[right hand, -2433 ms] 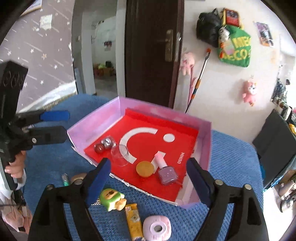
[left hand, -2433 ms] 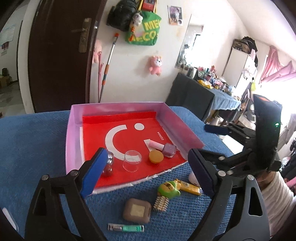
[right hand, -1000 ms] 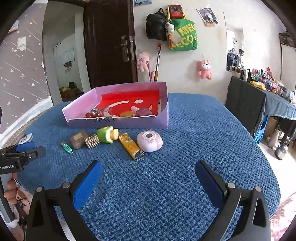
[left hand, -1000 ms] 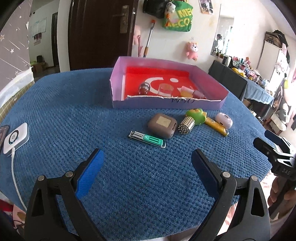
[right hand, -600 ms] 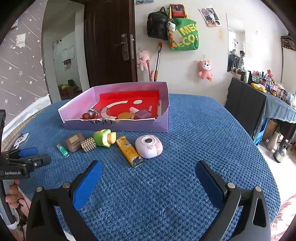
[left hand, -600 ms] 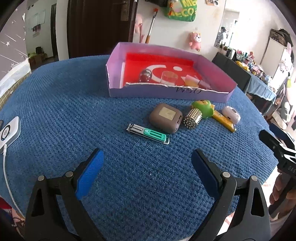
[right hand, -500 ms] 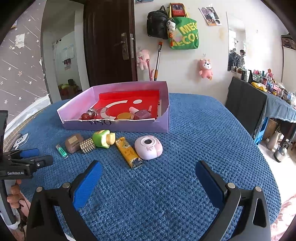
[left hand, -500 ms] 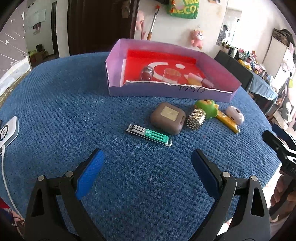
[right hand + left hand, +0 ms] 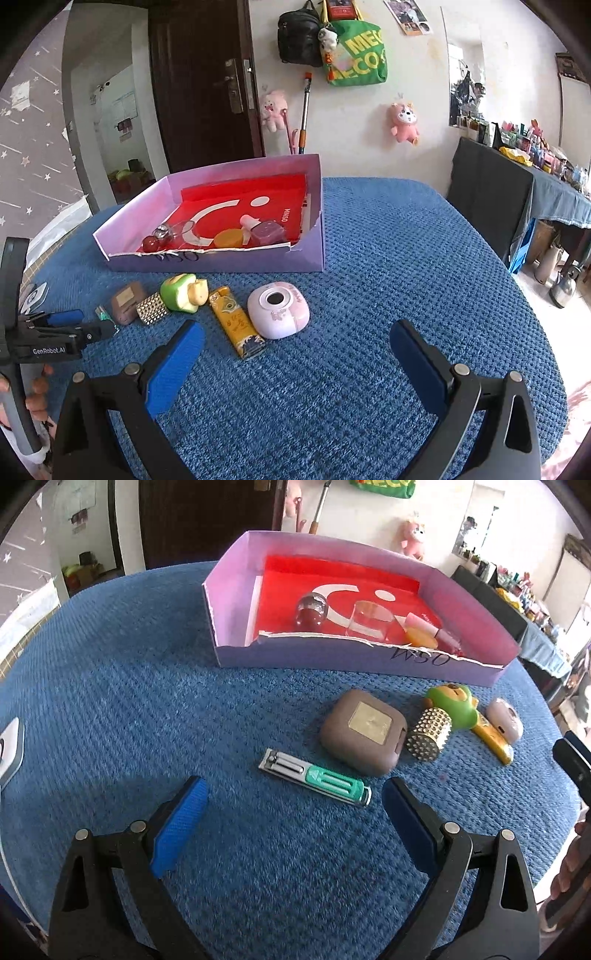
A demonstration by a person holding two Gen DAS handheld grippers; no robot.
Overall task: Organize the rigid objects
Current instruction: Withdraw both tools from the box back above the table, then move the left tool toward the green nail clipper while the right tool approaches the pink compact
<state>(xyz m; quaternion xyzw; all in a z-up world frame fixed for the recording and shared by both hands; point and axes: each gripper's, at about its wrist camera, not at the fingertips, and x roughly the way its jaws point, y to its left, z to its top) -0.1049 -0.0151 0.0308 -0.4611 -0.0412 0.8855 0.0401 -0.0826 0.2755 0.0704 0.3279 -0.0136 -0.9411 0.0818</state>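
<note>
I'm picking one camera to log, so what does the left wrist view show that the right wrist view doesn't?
Only the left wrist view shows the nail clipper whole, plus a white device at the table's left edge. Only the right wrist view shows the pink round gadget and yellow lighter unobstructed, and the hanging green bag. Both show the purple box, brown case, studded roller and green toy.

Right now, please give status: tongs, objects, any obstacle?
Left tongs open, empty, above nail clipper. Right tongs open, empty, near pink case. Five items outside purple box. Nothing in the way.
</note>
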